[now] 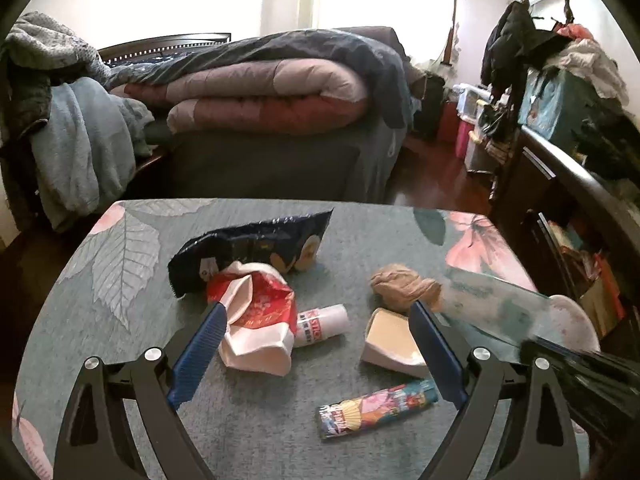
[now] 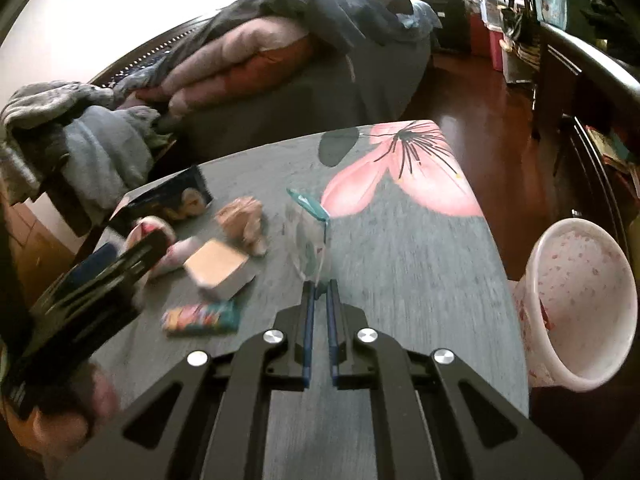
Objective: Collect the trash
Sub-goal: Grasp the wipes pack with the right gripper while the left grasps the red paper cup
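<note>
1. The right gripper (image 2: 320,292) has its jaws pressed together on the lower edge of a clear plastic wrapper (image 2: 310,236) with a teal corner, which stands up from the tips toward 12 o'clock.
2. The left gripper (image 1: 320,344) is spread wide and holds nothing; a crumpled red and white wrapper (image 1: 256,320) lies against its left finger.
3. Between those fingers lie a white tube (image 1: 322,324), a small white box (image 1: 390,340) and a colourful lighter (image 1: 378,408).
4. At 11 o'clock lies a dark snack bag (image 1: 248,248); at 1 o'clock, a brown crumpled wad (image 1: 404,286).
5. The surface (image 2: 400,264), grey with pink flowers, is bare toward its right edge at 3 o'clock, where a pink bin (image 2: 580,304) stands just beyond.
6. Beyond the far edge is a bed (image 1: 264,100) with folded quilts; wooden floor (image 2: 472,92) lies open at 1 o'clock.
</note>
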Demonstrator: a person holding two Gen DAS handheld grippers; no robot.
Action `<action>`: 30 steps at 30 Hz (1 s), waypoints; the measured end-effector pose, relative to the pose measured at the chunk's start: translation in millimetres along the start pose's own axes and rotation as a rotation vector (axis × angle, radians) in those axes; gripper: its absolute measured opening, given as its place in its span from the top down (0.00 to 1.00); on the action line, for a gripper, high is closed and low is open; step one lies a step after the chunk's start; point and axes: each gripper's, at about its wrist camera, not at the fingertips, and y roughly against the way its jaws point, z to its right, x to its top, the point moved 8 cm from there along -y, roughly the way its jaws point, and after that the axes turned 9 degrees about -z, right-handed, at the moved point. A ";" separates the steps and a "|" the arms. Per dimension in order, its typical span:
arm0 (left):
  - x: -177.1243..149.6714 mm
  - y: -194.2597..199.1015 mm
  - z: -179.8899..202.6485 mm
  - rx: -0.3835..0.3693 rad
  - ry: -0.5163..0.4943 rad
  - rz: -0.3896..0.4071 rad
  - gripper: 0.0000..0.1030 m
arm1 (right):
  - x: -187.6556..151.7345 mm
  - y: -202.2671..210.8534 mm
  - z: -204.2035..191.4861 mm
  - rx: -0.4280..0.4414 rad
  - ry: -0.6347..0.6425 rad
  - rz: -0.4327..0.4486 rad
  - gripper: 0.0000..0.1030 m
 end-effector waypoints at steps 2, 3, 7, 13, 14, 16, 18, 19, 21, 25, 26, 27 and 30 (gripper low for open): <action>-0.9 -5.1 -1.3 0.033 -0.005 -0.007 0.11 | -9.6 9.5 -2.7 -0.005 0.019 0.012 0.92; -1.1 -6.9 -2.3 0.053 -0.005 -0.005 0.11 | -13.7 13.6 -3.8 -0.010 0.026 0.018 0.92; 0.5 -12.6 -12.3 0.157 -0.007 0.005 0.40 | -24.4 27.3 -8.4 -0.022 0.052 0.041 0.93; -1.7 1.0 -42.9 0.031 0.072 0.026 0.91 | -35.6 43.4 -22.1 -0.018 0.088 0.076 0.93; -2.7 3.9 -46.8 0.010 0.089 0.030 0.93 | -37.5 45.2 -24.5 -0.013 0.092 0.080 0.93; -5.4 12.8 -57.0 -0.053 0.124 0.043 0.94 | -40.3 46.9 -27.4 -0.006 0.098 0.082 0.92; -9.2 25.1 -64.1 -0.104 0.143 0.063 0.94 | -42.7 46.2 -29.5 0.007 0.100 0.079 0.92; -10.7 29.5 -65.8 -0.118 0.144 0.070 0.95 | -42.5 45.2 -30.1 0.007 0.099 0.076 0.93; -14.5 40.0 -66.0 -0.152 0.136 0.082 1.00 | -44.1 43.1 -30.2 0.014 0.094 0.070 0.92; -17.0 58.9 -59.0 -0.194 0.109 0.115 1.00 | -48.4 45.5 -28.9 0.027 0.082 0.070 0.92; -17.7 63.1 -56.3 -0.202 0.100 0.123 1.00 | -49.0 46.5 -28.0 0.025 0.081 0.073 0.92; -17.7 65.4 -54.6 -0.204 0.093 0.126 1.00 | -49.4 46.5 -26.6 0.021 0.079 0.075 0.92; -20.7 64.7 -47.7 -0.180 0.069 0.106 0.99 | -46.5 38.2 -17.7 -0.034 0.074 0.070 0.77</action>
